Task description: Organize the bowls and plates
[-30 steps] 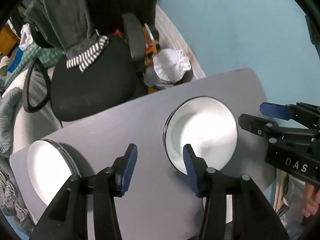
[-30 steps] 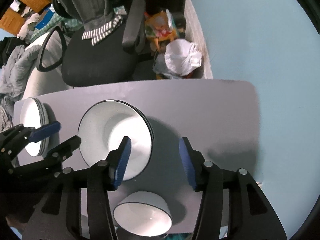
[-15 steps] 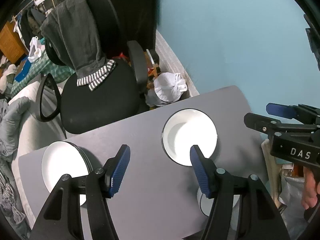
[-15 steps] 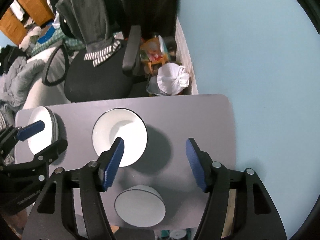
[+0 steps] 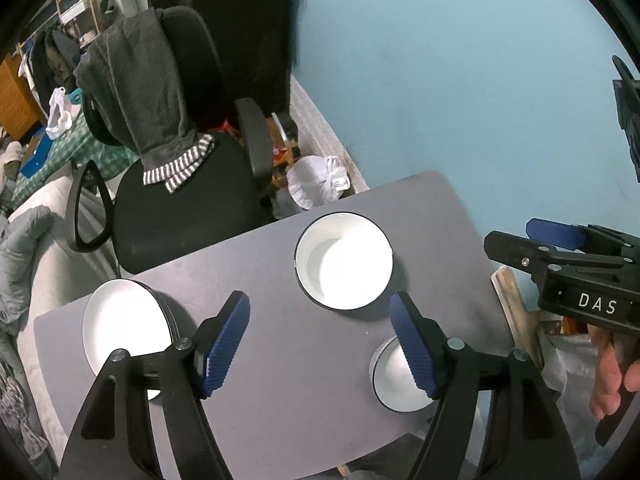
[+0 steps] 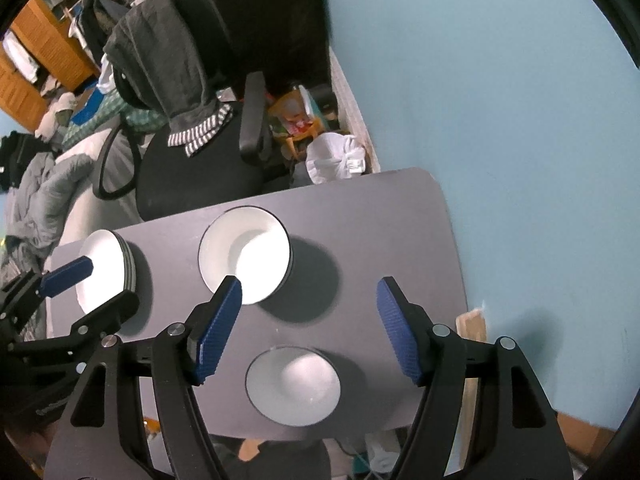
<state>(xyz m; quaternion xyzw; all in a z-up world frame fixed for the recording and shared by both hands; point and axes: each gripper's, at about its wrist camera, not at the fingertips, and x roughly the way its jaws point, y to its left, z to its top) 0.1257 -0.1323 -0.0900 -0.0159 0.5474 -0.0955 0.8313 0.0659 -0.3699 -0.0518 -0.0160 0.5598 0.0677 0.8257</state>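
Note:
A small grey table (image 5: 288, 364) holds a stack of white plates (image 5: 124, 328) at its left end, a white bowl with a dark rim (image 5: 344, 266) at the far middle and a second white bowl (image 5: 394, 378) near the front right. In the right wrist view the plates (image 6: 104, 272), the far bowl (image 6: 246, 254) and the near bowl (image 6: 294, 384) show too. My left gripper (image 5: 320, 340) is open and empty, high above the table. My right gripper (image 6: 308, 328) is open and empty, also high above it.
A black office chair (image 5: 180, 200) with a grey garment draped on it stands behind the table. A white plastic bag (image 5: 316, 186) lies on the floor by the blue wall (image 5: 460, 80). A bed with grey bedding (image 6: 36, 200) is at the left.
Both grippers have risen away from the table, so the dishes look smaller. Both jaws have opened wider. The dishes have not moved.

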